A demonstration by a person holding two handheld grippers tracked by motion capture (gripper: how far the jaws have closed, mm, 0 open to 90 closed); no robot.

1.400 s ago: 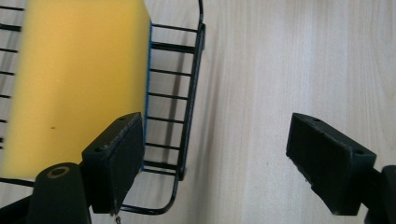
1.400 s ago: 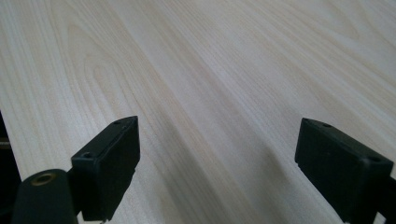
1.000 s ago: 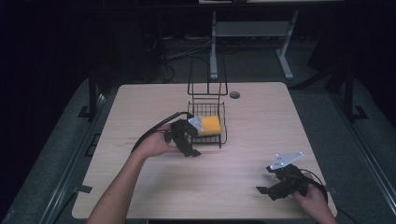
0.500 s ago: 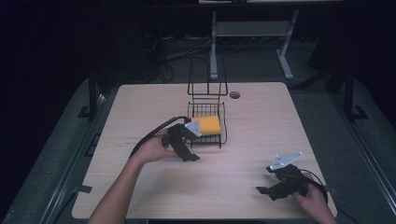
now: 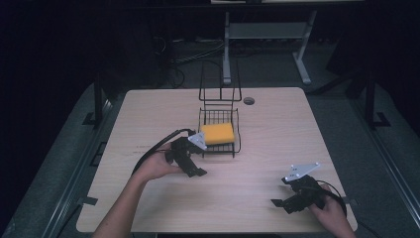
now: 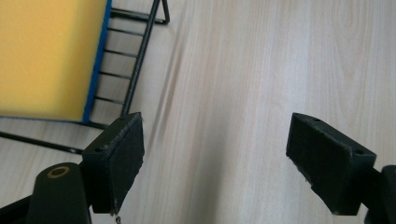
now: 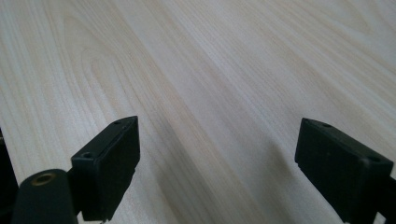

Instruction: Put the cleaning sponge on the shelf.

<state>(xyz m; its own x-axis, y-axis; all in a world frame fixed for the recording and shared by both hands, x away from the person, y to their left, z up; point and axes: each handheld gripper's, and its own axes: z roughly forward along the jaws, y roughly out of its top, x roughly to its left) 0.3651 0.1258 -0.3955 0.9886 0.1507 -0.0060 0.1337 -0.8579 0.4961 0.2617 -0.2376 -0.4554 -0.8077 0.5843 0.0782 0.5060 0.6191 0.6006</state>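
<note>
A yellow sponge [image 5: 217, 133] with a blue underside lies in a black wire rack [image 5: 238, 133] at the middle of the wooden table [image 5: 277, 139]. My left gripper [image 5: 194, 167] hovers just in front of the rack's left corner, open and empty. In the left gripper view the sponge [image 6: 46, 56] and rack wires [image 6: 140, 65] sit at the upper left, beyond my open left gripper [image 6: 215, 163]. My right gripper [image 5: 283, 204] rests near the table's front right, open over bare wood. The right gripper view shows the right gripper [image 7: 217, 168] with its jaws wide apart and nothing between them.
The rack has a tall upright wire frame [image 5: 220, 84] at its back. A round cable hole [image 5: 248, 100] lies behind it to the right. A grey stand [image 5: 262, 32] is on the floor past the table's far edge.
My left gripper has drawn back a little from the rack, toward the person and slightly left. The sponge stays in the rack. The right gripper has not moved.
</note>
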